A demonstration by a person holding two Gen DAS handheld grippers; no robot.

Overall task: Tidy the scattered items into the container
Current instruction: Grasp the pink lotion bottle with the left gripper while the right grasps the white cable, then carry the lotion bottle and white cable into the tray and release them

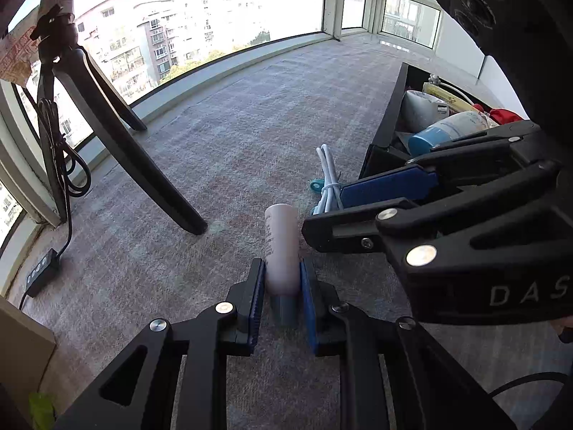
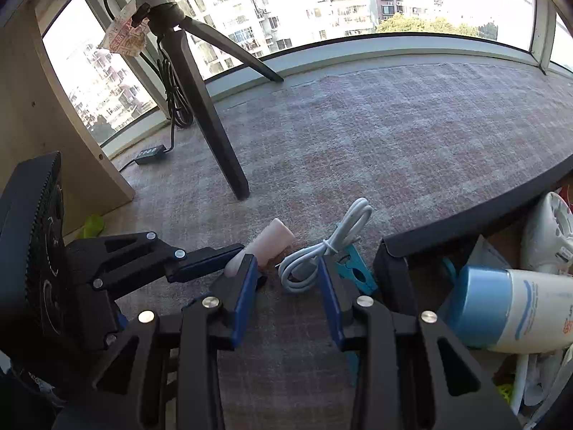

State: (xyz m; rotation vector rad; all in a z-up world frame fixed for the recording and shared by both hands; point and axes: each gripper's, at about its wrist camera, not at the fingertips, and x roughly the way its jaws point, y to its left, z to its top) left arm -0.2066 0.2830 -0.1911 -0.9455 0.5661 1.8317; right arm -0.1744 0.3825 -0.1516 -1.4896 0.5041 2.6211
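left tool [image 1: 282, 279] clamped on pink tube [image 1: 282, 247] | right tool [image 2: 288, 279] apart, straddling white cable [image 2: 322, 251]

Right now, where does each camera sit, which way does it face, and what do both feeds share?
Left wrist: on the left gripper, low over the carpet, facing the window; its jaws clamp a pale tube; the right gripper crosses from the right.
Right wrist: on the right gripper, facing the same window; its open jaws straddle a white cable; the left gripper enters from the left.
Shared: tube, cable, black box, tripod leg.
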